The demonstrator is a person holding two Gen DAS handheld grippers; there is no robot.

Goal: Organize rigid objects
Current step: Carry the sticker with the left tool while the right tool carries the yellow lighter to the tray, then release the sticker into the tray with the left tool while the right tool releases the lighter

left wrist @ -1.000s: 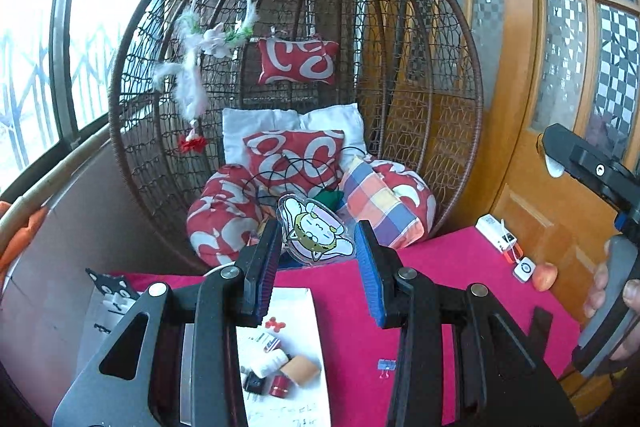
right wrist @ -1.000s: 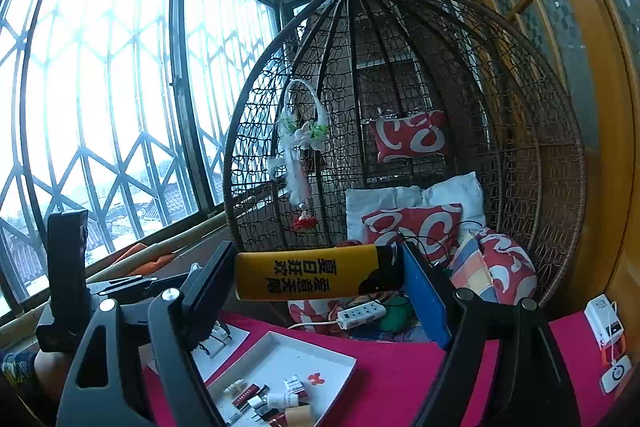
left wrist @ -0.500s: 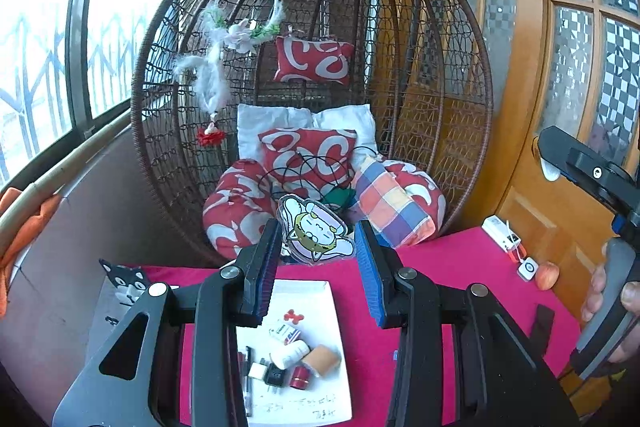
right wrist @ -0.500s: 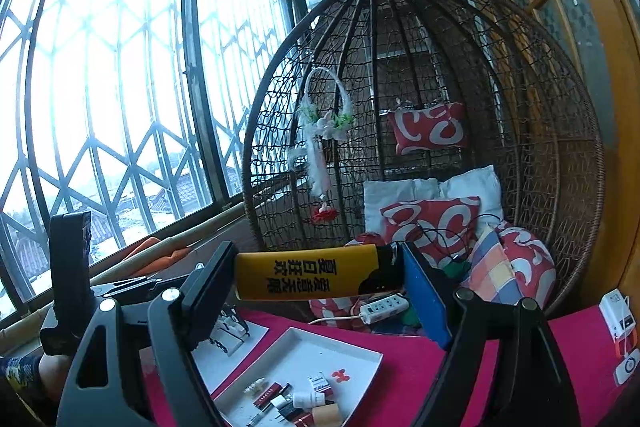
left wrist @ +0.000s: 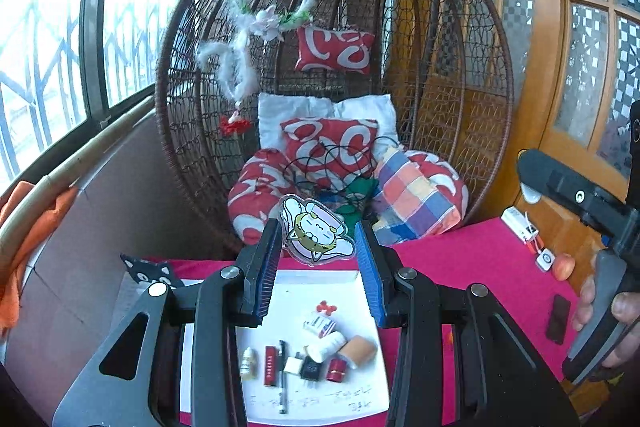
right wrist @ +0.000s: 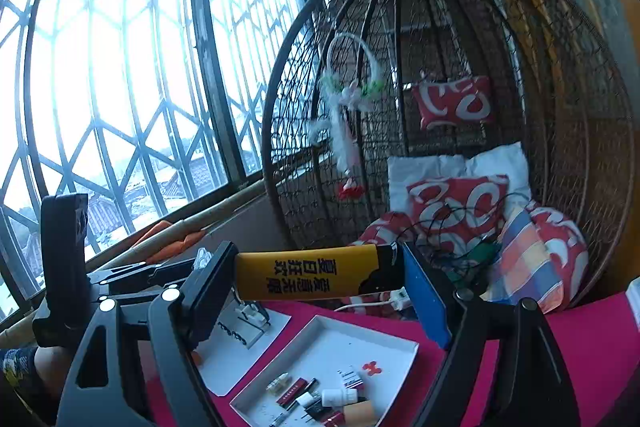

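— Tongs first: what have you got in each?

— My left gripper (left wrist: 316,263) pinches a flat cartoon cat sticker (left wrist: 316,233) between its pads, the figure sticking up past the tips toward twelve o'clock. My right gripper (right wrist: 320,277) is clamped end to end on a yellow tube (right wrist: 308,275) lying crosswise, black cap toward three o'clock.

— And the tray?

— White tray (left wrist: 320,279) sits on the red cloth (left wrist: 472,267), below the left tips toward six o'clock. From the right wrist it lies below the tube, at about five o'clock (right wrist: 340,343). Neither held thing touches it.

— What's in it?

— Small stuff near the front: a white bottle (left wrist: 328,343), a tan cylinder (left wrist: 360,349), a red box (left wrist: 271,365), a pen (left wrist: 282,375), a tiny red bow (left wrist: 326,307). The rest I can't name; too small.

— Anything cut off?

— The left fingers cover both side edges of the tray. My right hand (left wrist: 600,315) on its handle shows only at the three o'clock edge. Writing on the tray's front is unreadable.
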